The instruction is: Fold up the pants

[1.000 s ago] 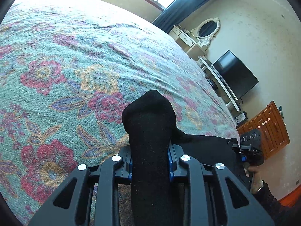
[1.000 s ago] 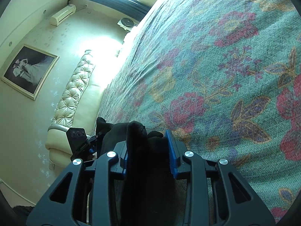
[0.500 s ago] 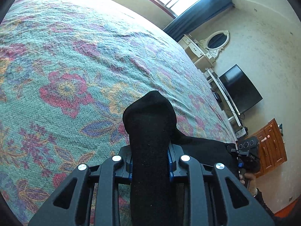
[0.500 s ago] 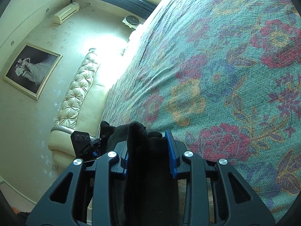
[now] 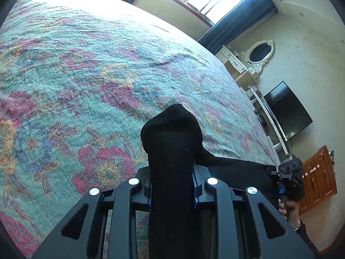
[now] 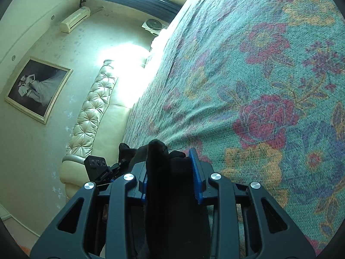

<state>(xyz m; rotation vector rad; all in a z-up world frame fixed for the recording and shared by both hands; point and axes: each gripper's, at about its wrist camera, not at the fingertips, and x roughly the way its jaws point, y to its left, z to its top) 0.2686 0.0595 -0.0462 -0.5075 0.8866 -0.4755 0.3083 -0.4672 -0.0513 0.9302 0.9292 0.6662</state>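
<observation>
Black knit pants (image 5: 172, 164) bunched thick between left gripper (image 5: 172, 183) and right gripper (image 6: 172, 172), each clamped on a fold, stretched near above woolly floral bedspread (image 5: 86, 86).

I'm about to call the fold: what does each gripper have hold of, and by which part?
Both hold the black pants. The left gripper and the right gripper each pinch a bunched fold of cloth; which part of the pants cannot be told.
</observation>
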